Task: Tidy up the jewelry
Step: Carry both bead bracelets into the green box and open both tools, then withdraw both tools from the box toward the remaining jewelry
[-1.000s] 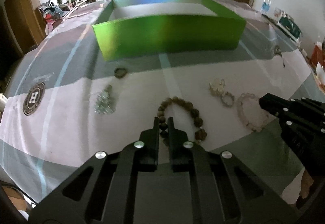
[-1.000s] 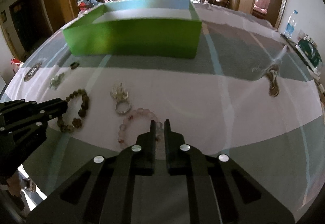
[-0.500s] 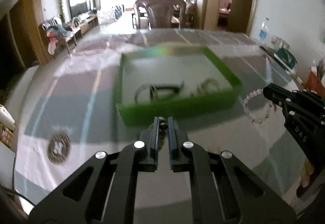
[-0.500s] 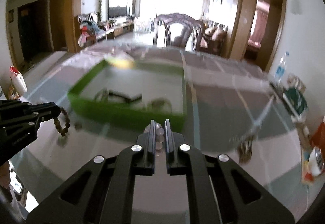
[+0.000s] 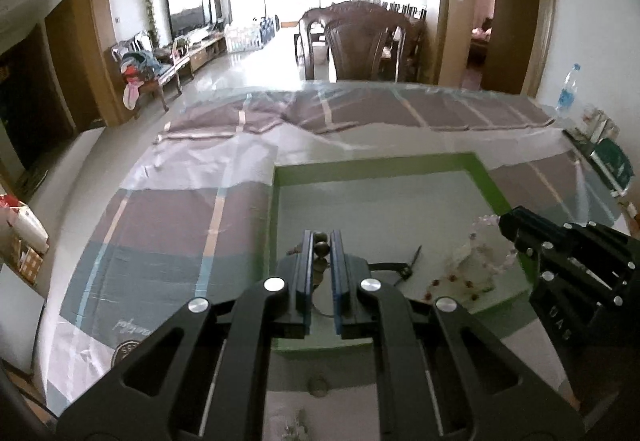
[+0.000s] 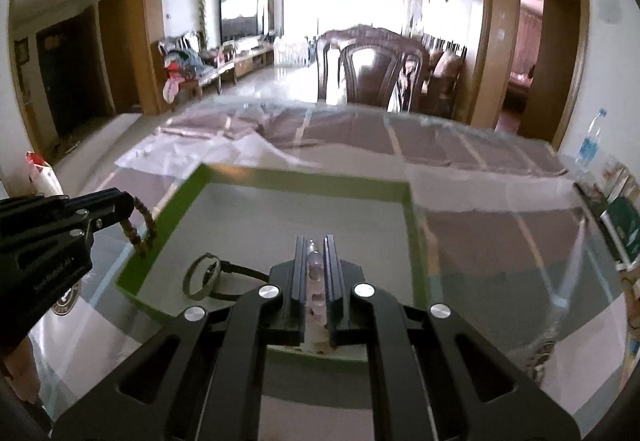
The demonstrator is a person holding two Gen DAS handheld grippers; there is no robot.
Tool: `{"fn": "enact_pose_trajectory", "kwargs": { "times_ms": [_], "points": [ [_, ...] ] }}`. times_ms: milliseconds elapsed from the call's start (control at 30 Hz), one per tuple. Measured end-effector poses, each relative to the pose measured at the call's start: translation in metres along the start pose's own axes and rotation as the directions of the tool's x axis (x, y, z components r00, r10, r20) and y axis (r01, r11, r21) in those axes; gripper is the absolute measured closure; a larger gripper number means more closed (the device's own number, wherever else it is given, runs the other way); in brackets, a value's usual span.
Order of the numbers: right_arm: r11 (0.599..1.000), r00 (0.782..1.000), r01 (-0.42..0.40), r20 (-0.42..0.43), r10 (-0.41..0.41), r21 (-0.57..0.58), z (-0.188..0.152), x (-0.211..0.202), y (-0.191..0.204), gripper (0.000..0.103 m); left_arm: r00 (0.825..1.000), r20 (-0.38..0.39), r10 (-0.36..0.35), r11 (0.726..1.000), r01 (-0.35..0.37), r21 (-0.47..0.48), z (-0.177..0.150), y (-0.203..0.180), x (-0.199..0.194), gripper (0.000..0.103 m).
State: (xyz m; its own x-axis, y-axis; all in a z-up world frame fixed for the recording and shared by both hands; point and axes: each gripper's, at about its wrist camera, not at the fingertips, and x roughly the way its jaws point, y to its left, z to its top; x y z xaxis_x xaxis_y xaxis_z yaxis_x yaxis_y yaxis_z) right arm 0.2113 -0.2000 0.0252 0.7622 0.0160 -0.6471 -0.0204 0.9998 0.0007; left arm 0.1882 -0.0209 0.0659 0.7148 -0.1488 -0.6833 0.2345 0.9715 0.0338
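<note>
My left gripper (image 5: 321, 241) is shut on a brown wooden bead bracelet (image 5: 321, 249) and holds it over the near left part of the green box (image 5: 272, 209). In the right wrist view the bracelet (image 6: 140, 225) hangs from the left gripper (image 6: 124, 207) at the box's left wall (image 6: 160, 225). My right gripper (image 6: 313, 245) is shut on a pale pink bead bracelet (image 6: 314, 269) above the box. That bracelet (image 5: 486, 241) hangs from the right gripper (image 5: 506, 221) in the left wrist view.
Inside the box lie a ring-shaped bangle (image 6: 202, 275), a dark cord (image 6: 240, 271) and a red-dotted piece (image 5: 452, 281). A ring (image 5: 318, 387) lies on the plastic-covered tablecloth in front of the box. A water bottle (image 6: 590, 141) and packets stand at the table's right edge.
Both grippers lifted their bracelets off the table and carried them forward. They now hang over the green box, which looks closer and is seen from above.
</note>
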Motion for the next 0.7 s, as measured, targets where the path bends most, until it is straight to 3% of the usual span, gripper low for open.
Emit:
{"fn": "enact_pose_trajectory", "kwargs": {
  "times_ms": [133, 267, 467, 700],
  "points": [
    [1.000, 0.999, 0.025, -0.046, -0.026, -0.007, -0.010, 0.018, 0.002, 0.094, 0.999, -0.043, -0.003, 1.000, 0.003, 0.002, -0.008, 0.003, 0.020, 0.094],
    [1.000, 0.999, 0.015, -0.048, -0.015, 0.006, -0.023, 0.000, -0.003, 0.071, 0.999, -0.034, 0.019, 1.000, -0.019, 0.008, -0.022, 0.011, 0.009, 0.078],
    [1.000, 0.994, -0.024, -0.110, 0.025, 0.006, -0.072, -0.041, -0.013, 0.070, 0.999, -0.048, 0.026, 0.999, -0.026, -0.019, -0.069, 0.029, -0.019, 0.067],
    [0.999, 0.977, -0.033, -0.212, 0.039, 0.030, -0.130, -0.043, -0.015, 0.070, 0.986, -0.164, 0.009, 0.998, -0.019, -0.059, -0.130, 0.037, -0.010, 0.063]
  ]
}}
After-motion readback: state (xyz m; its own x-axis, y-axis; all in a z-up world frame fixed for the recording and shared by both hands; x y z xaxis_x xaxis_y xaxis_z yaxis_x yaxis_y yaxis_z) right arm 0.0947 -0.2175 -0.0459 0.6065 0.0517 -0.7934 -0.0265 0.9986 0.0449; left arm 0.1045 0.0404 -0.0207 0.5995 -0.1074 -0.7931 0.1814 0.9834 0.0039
